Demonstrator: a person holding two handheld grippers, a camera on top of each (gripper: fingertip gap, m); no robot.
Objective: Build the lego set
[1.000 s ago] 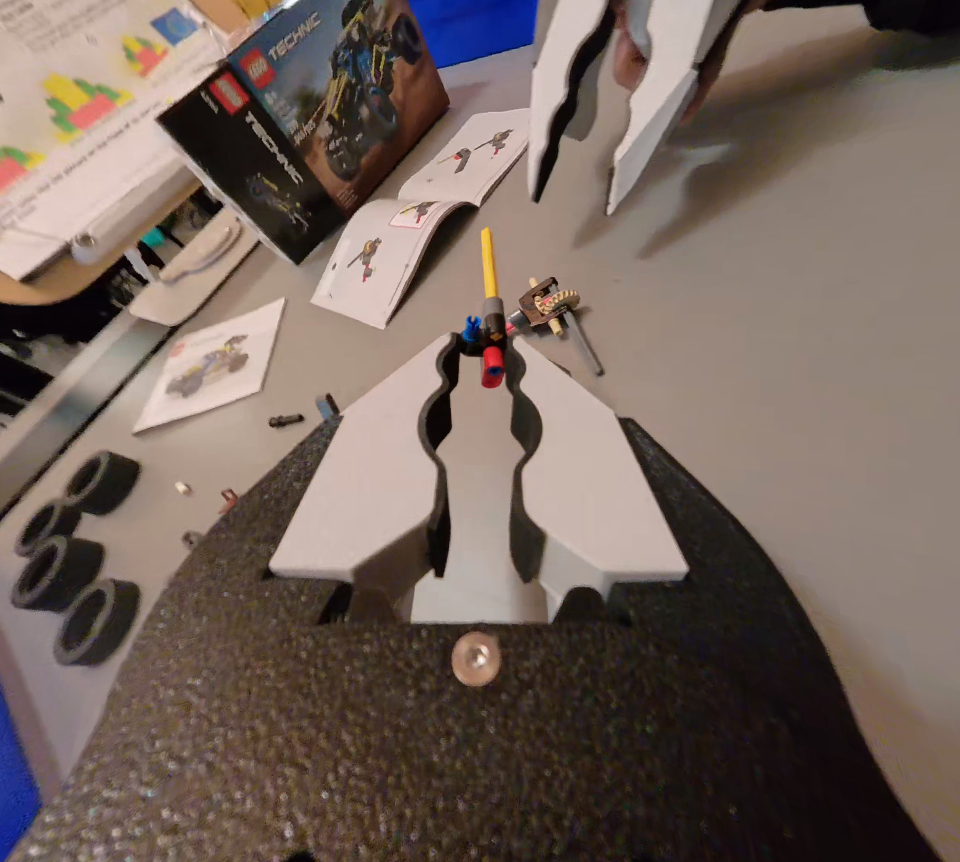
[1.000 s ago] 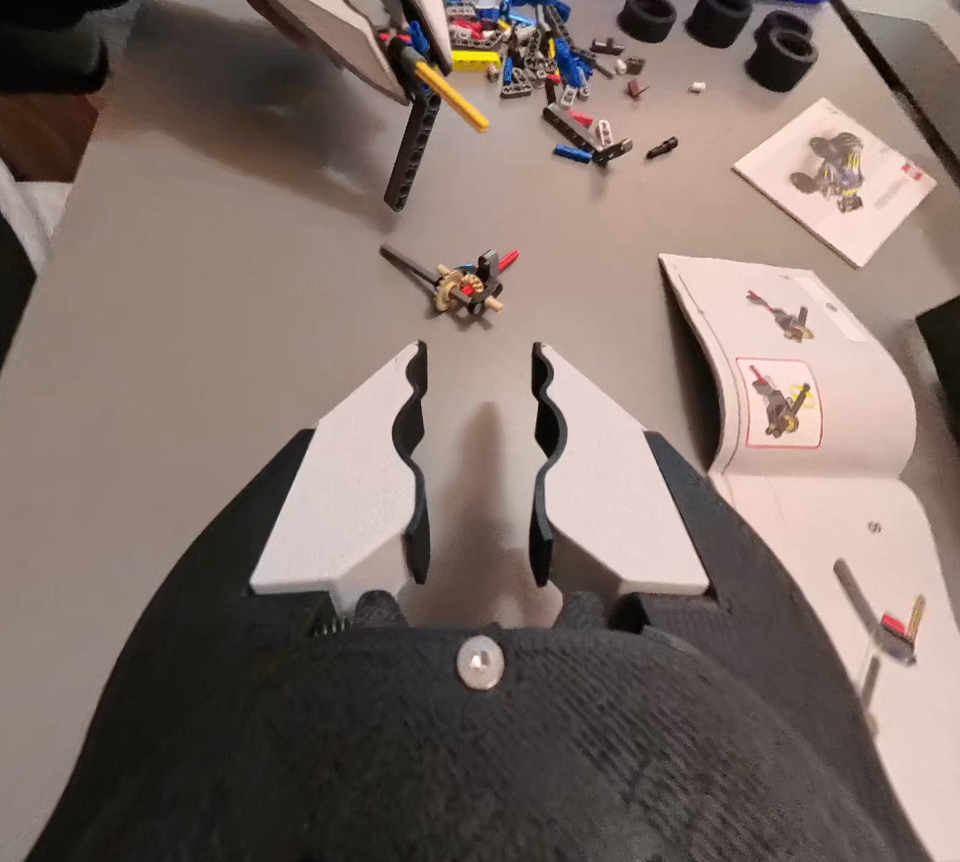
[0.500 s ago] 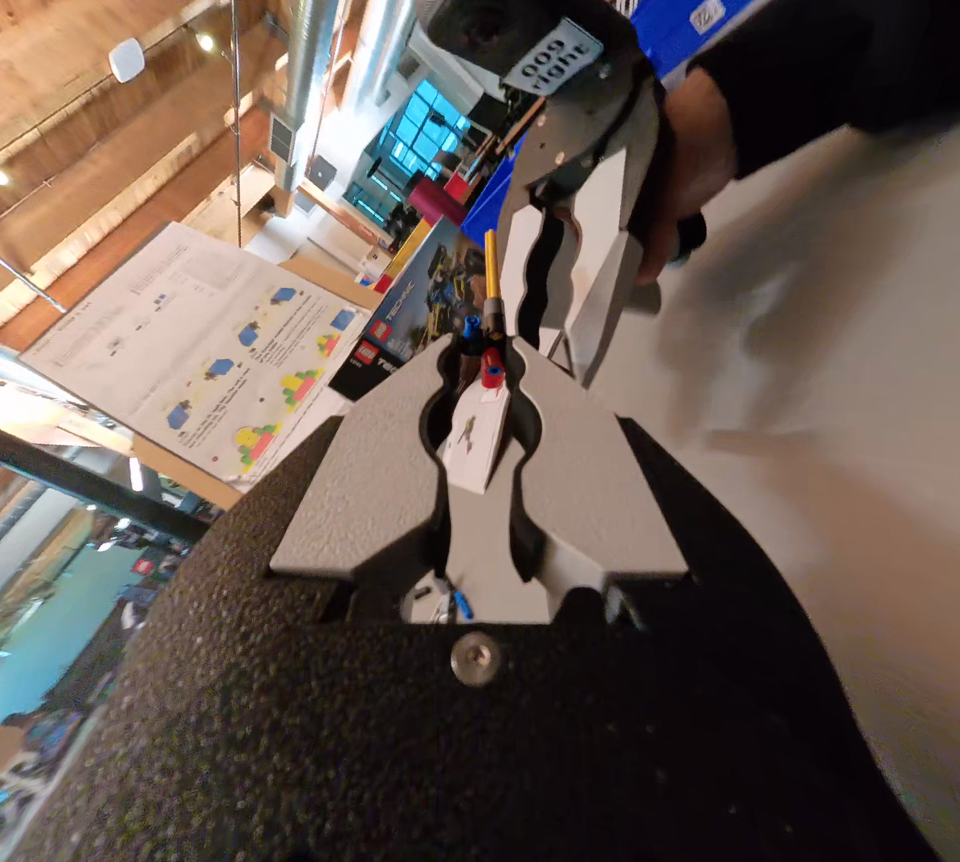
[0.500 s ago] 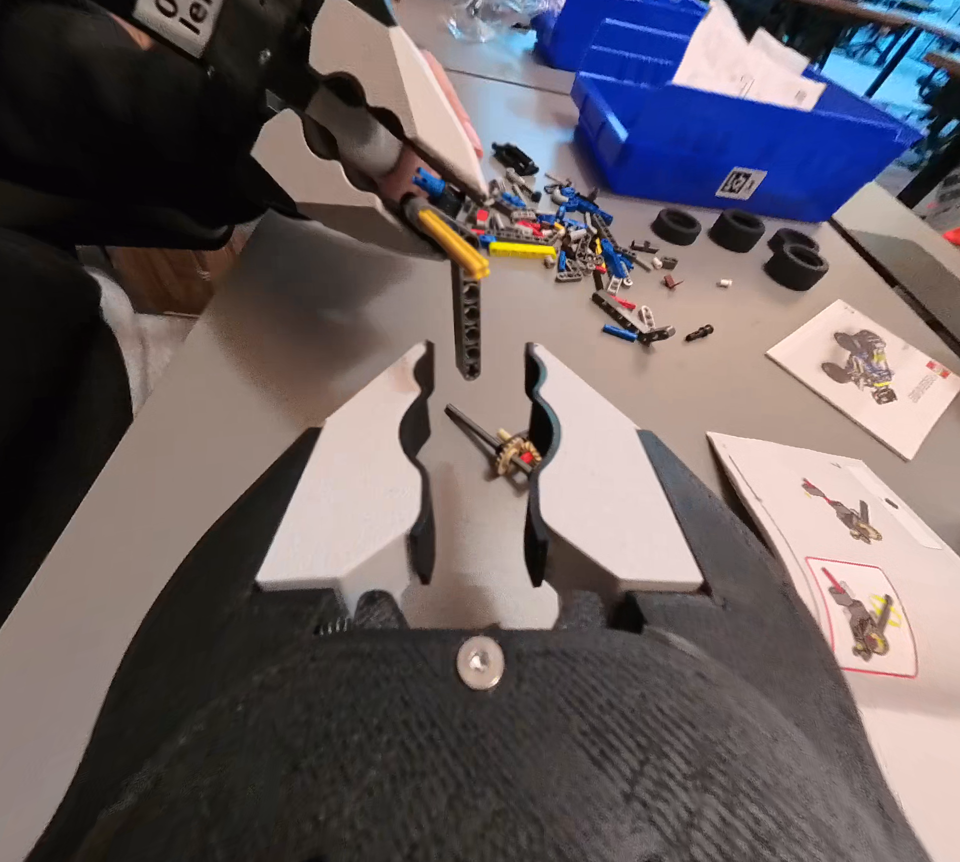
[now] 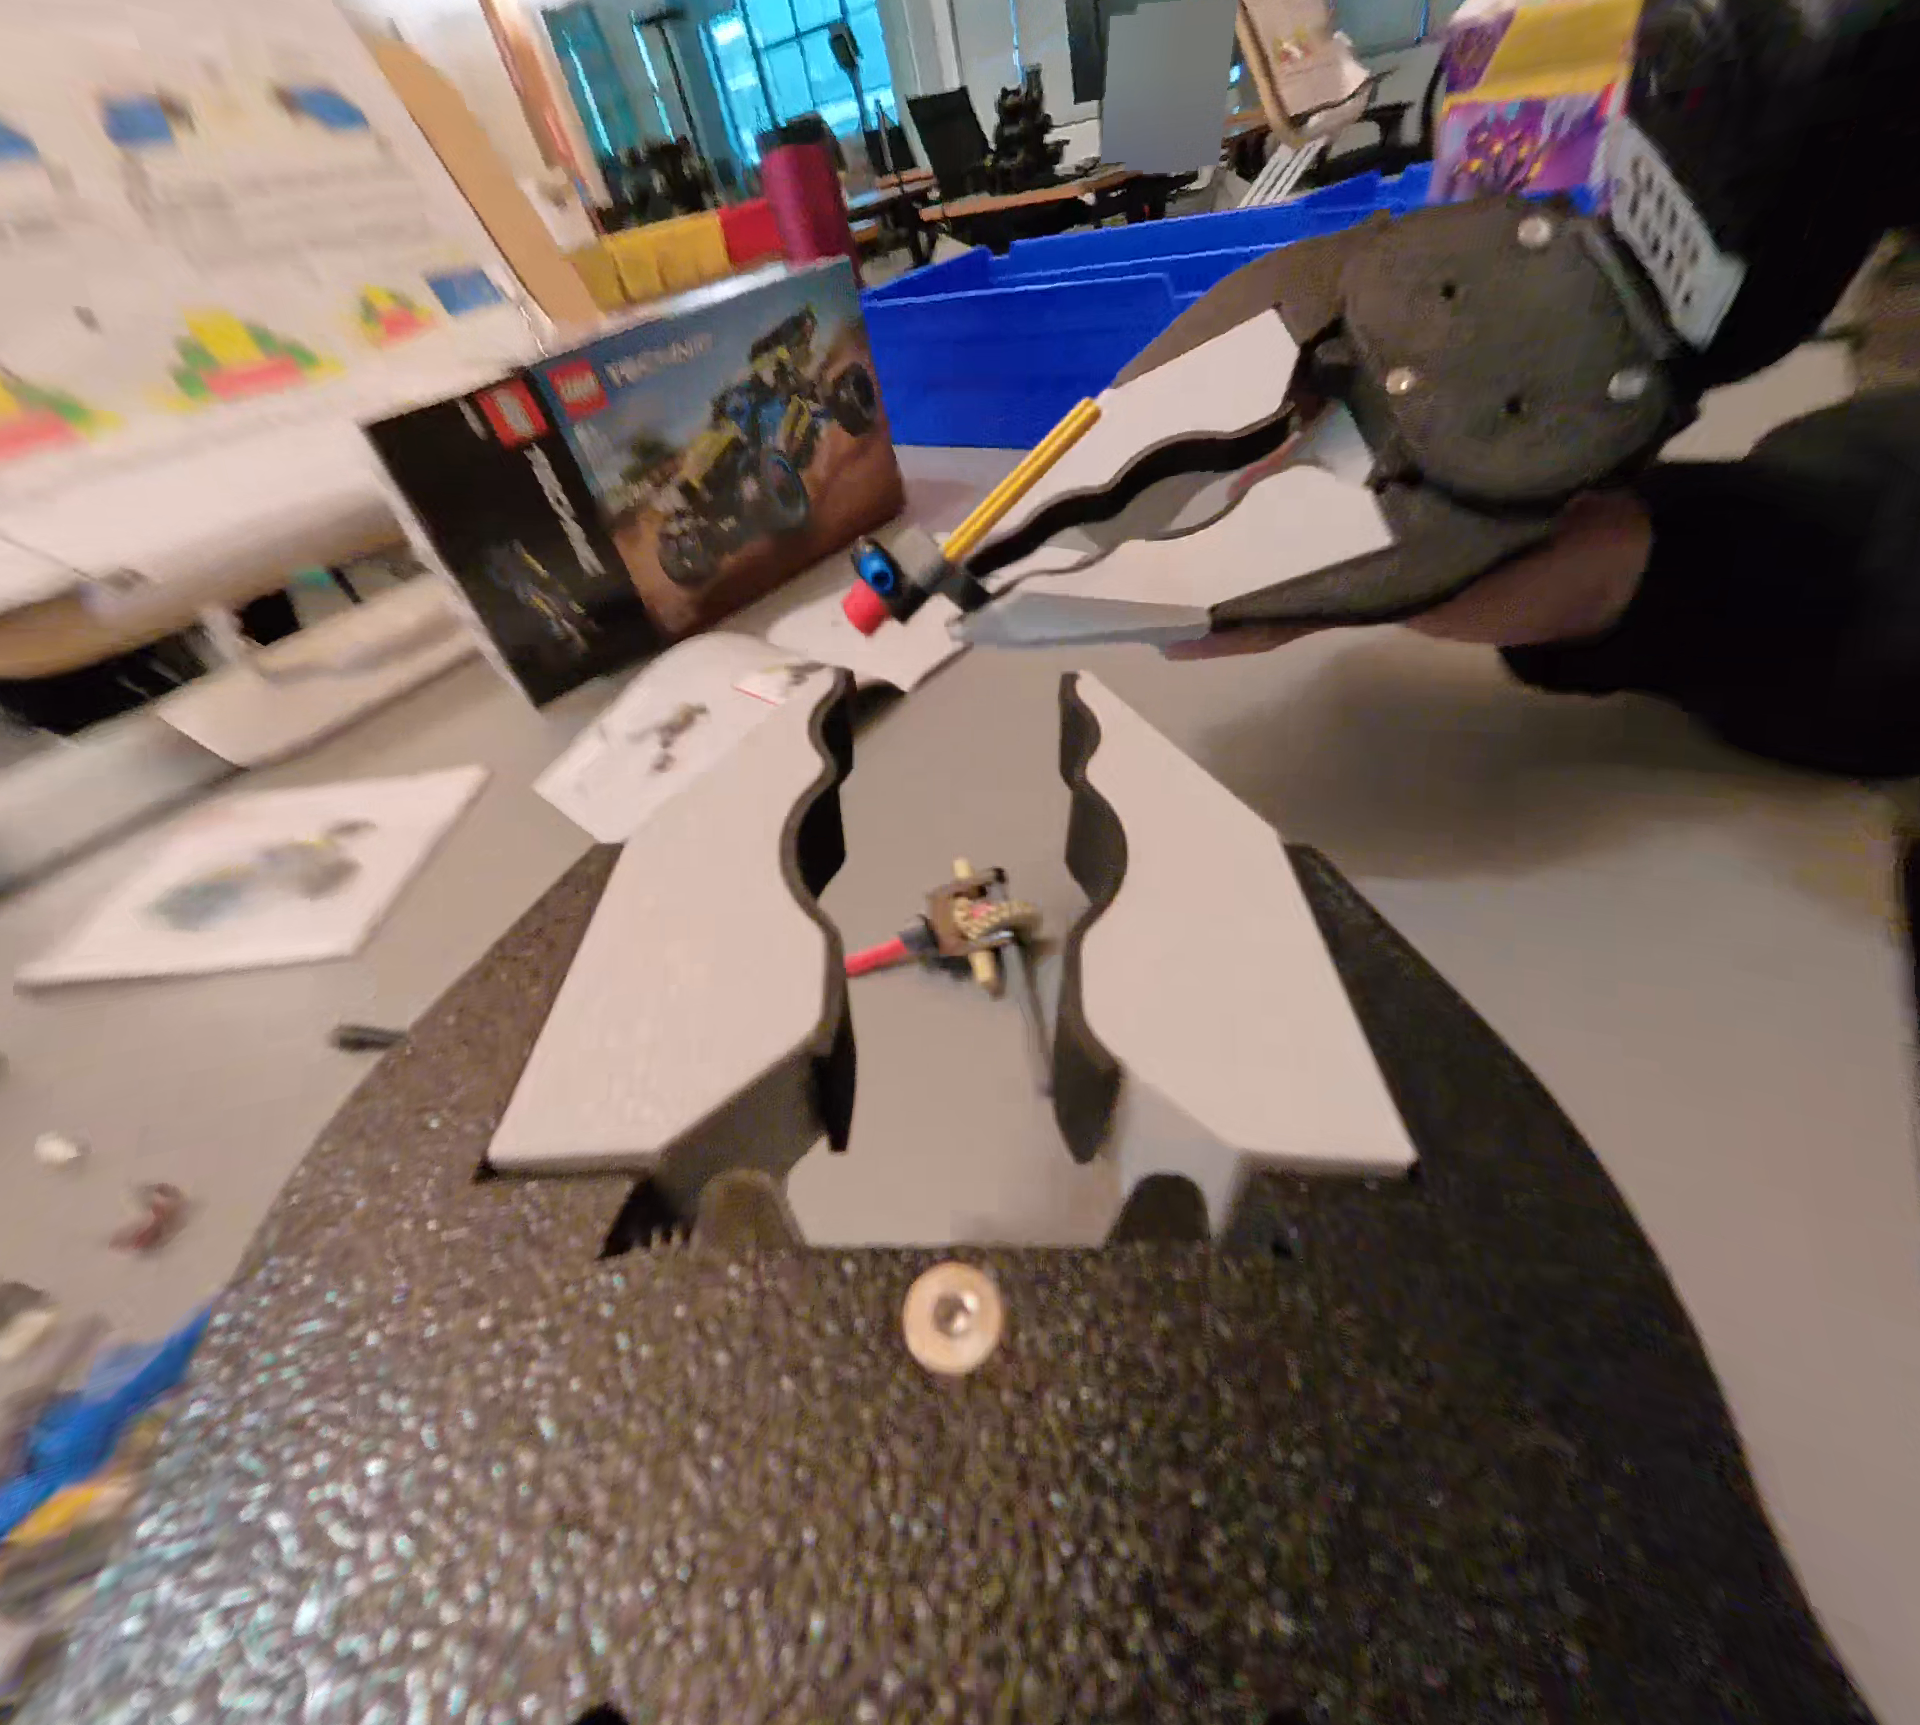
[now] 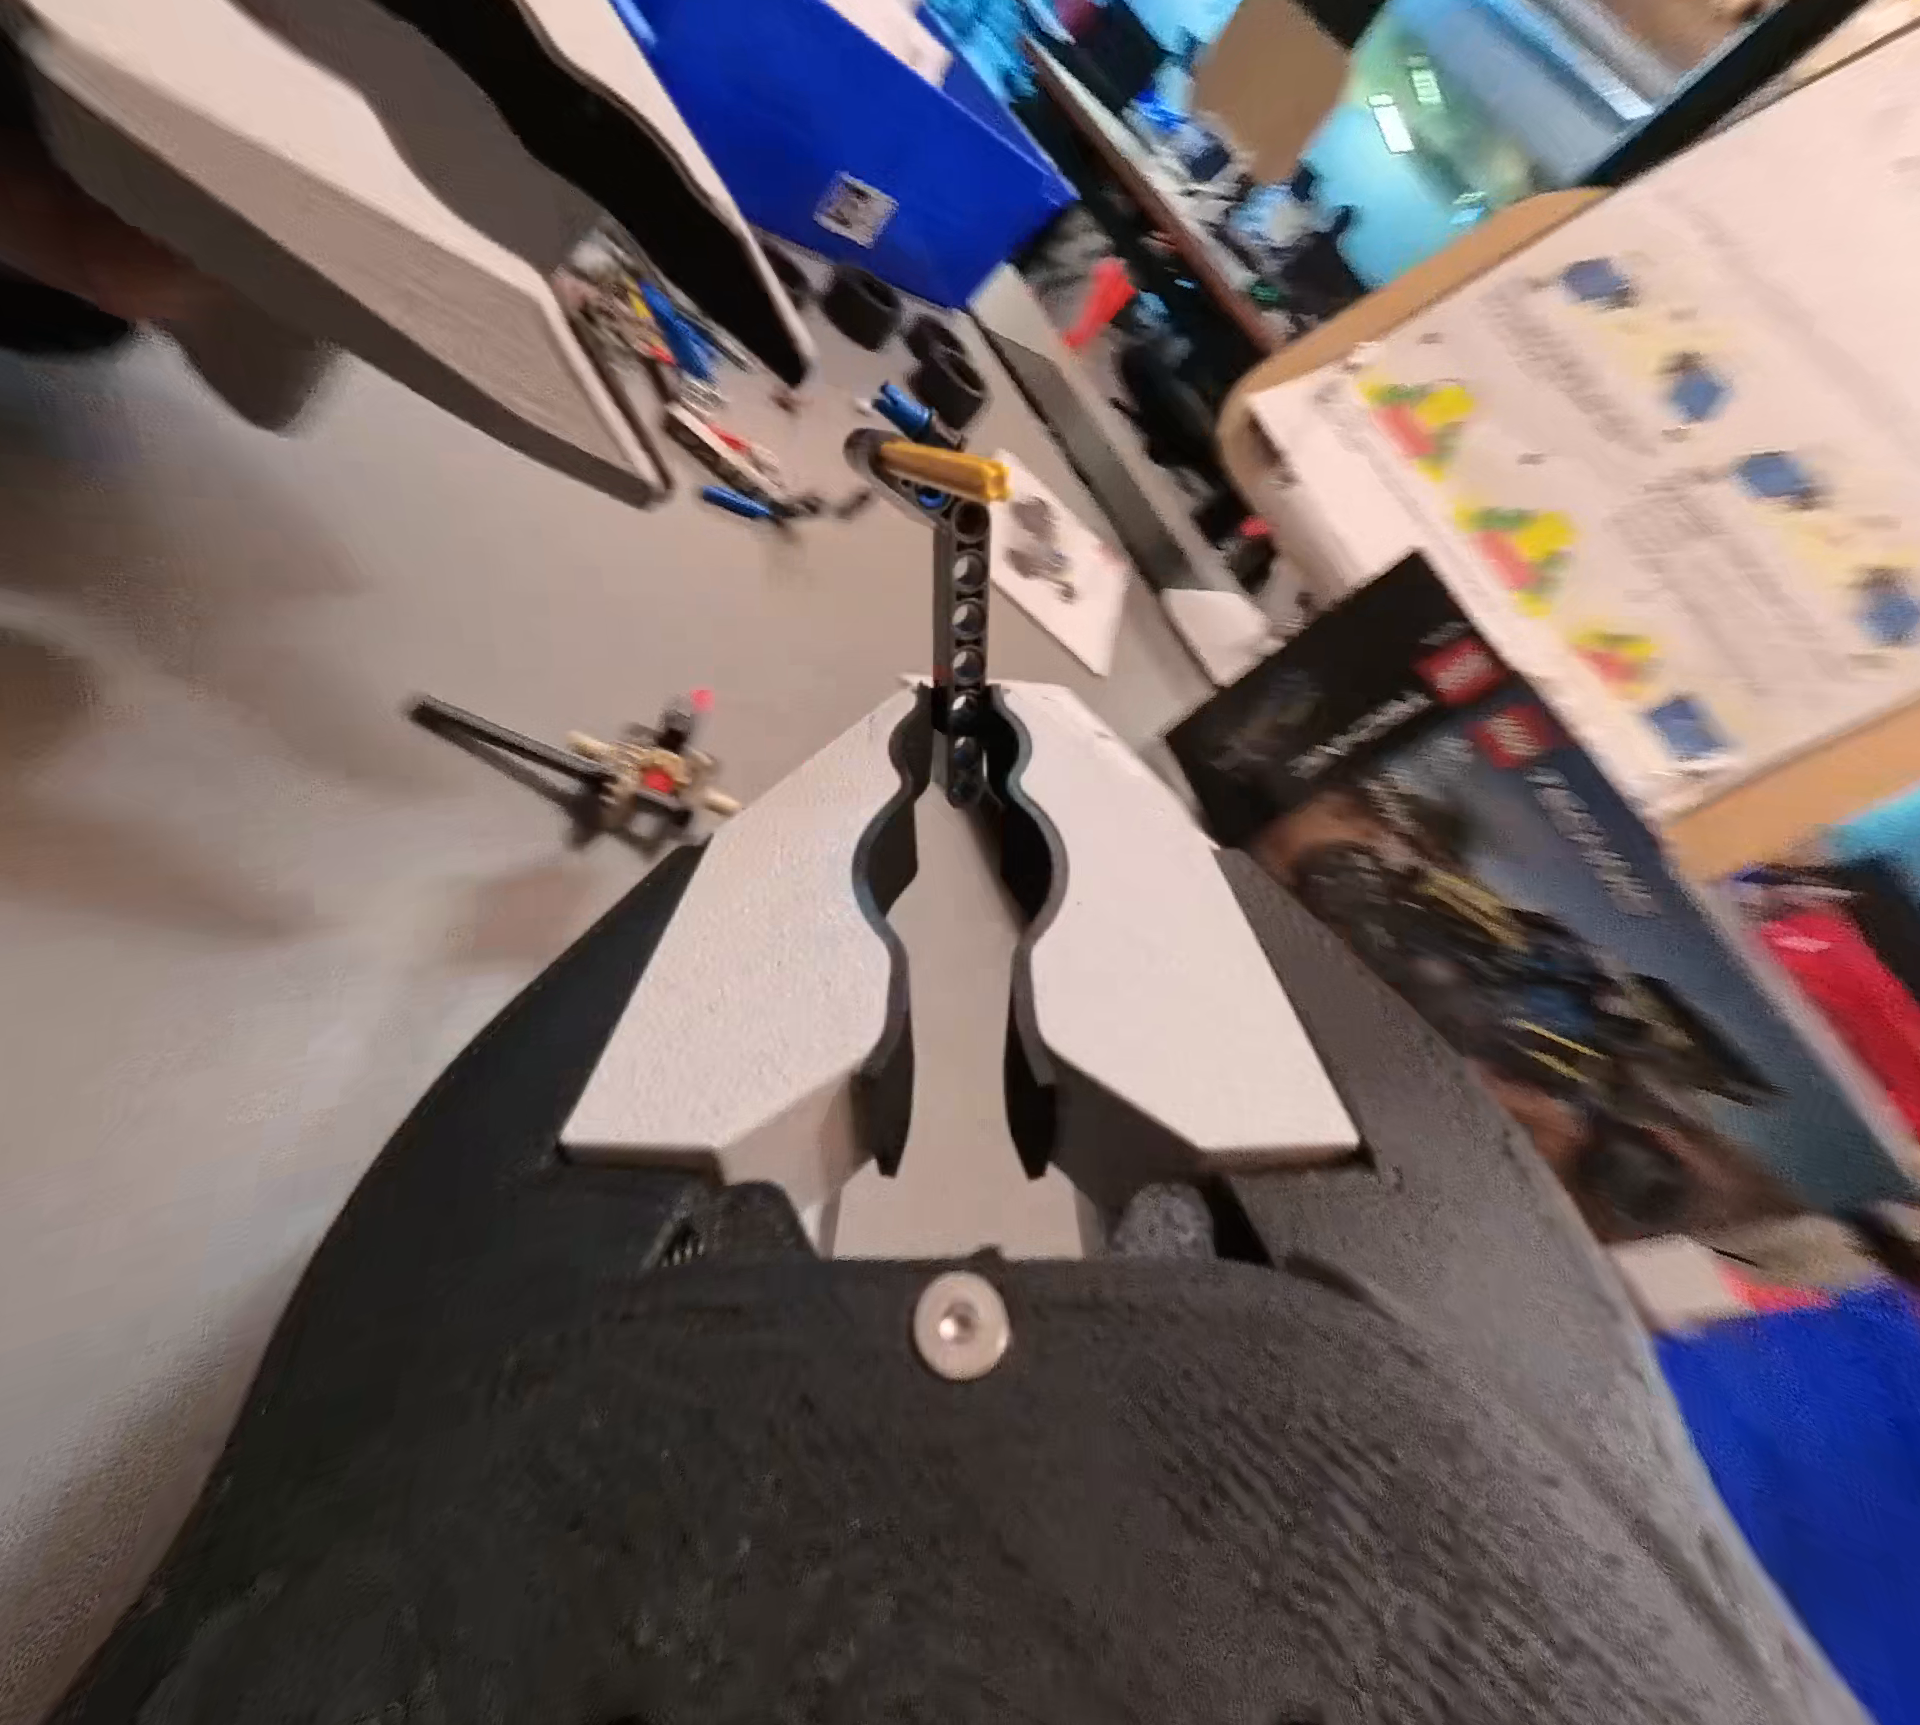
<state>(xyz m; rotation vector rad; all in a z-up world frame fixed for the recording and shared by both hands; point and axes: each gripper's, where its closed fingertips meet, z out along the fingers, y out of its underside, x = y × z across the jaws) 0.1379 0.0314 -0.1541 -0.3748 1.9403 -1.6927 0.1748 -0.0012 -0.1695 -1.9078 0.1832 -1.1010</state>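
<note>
- Lego pieces sit in two places: a black perforated beam (image 6: 960, 636), long and flat with a row of round holes, stands up out of the right gripper (image 6: 958, 719), whose grey wavy-edged fingers are pressed onto its lower end.
- At the beam's top, a smooth yellow axle (image 6: 940, 470) juts sideways; a blue pin and a red bush show beside it in the left wrist view.
- A small gear assembly (image 5: 971, 922), tan toothed wheel on a thin dark rod with a red tip, lies on the matte grey table (image 5: 1558, 1000).
- Left gripper (image 5: 956, 709) hovers above that assembly, its fingers spread apart and holding nothing.
- Glossy cardboard set box (image 5: 686, 470) stands behind an open instruction booklet (image 5: 665, 740); a blue plastic bin (image 5: 1018, 335) is farther back.
- Loose small parts (image 6: 665, 387) and black rubber tyres (image 6: 914, 335) lie farther off, blurred.
</note>
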